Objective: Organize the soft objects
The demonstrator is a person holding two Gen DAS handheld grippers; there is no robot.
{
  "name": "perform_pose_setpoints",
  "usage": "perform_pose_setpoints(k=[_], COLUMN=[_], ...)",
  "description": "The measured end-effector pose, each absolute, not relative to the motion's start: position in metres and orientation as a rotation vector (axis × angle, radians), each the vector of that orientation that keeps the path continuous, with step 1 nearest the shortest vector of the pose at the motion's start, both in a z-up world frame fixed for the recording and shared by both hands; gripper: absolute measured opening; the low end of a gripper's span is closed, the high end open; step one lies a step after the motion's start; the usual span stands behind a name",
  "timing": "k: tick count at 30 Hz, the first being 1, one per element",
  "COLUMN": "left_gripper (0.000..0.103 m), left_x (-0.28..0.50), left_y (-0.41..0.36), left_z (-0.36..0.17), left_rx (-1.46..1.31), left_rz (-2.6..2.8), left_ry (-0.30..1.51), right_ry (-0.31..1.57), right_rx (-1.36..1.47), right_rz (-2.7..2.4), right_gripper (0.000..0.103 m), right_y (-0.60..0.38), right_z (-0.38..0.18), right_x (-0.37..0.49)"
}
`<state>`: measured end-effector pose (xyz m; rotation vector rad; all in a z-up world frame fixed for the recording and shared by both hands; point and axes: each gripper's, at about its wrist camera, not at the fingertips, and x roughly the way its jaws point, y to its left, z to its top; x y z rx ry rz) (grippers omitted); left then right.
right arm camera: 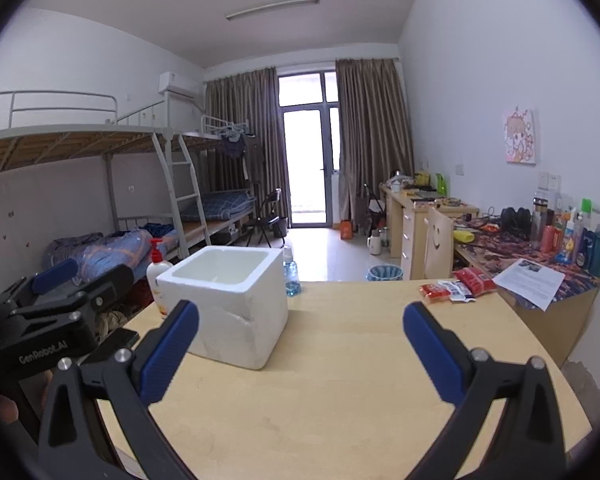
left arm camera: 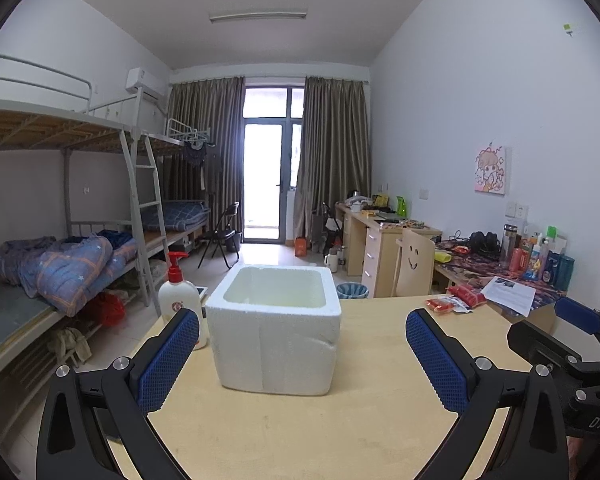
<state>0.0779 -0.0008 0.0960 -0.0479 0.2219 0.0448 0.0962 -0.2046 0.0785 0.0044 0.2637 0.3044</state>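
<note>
Hovering low over the pale wooden table (left arm camera: 300, 432), the left tongs (left arm camera: 302, 336) stand spread wide with nothing between the blue pads; a white foam box (left arm camera: 278, 340) sits on the table straight ahead of them, open at the top, its inside pale and, so far as the view shows, bare; a white pump bottle with a red top (left arm camera: 179, 300) stands just beside the box on its left, near the table's edge; the right tongs (right arm camera: 300, 330) are likewise spread wide and hold nothing, with the foam box ahead and to their left and bare tabletop between their pads; the soft things, a small cluster of red and white packets (right arm camera: 458, 286), lie at the far right corner of the table, well apart from the box and from both tongs; past them a sheet of printed paper (right arm camera: 532, 282) hangs over the edge of a neighbouring desk crowded with bottles; a clear blue-tinted water bottle (right arm camera: 290, 276) shows behind the box in the right wrist view; whether it stands on the table or beyond it I cannot tell; each wrist view catches the other tongs at its edge; bunk beds (left arm camera: 72, 248) line the left wall.
</note>
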Motion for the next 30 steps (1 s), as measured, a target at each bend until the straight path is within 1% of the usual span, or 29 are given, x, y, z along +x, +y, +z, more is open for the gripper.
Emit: perform_pose_setpoints(k=[8, 18, 30], left_gripper=[0.103, 0.103, 0.103], left_x=[0.054, 0.036, 0.034], left_y=[-0.005, -0.007, -0.008], left_z=[0.076, 0.044, 0.031], left_rx=[-0.034, -0.029, -0.043], left_rz=[0.039, 0.043, 0.055], left_ry=[0.214, 0.209, 0.217], right_ry=[0.225, 0.23, 0.253], right_rx=[0.009, -0.011, 0.02], right_rz=[0.326, 0.307, 0.316], right_gripper=[0.103, 0.103, 0.103], right_y=[-0.21, -0.208, -0.211], right_z=[0.06, 0.031, 0.013], right_x=[0.076, 0.065, 0.06])
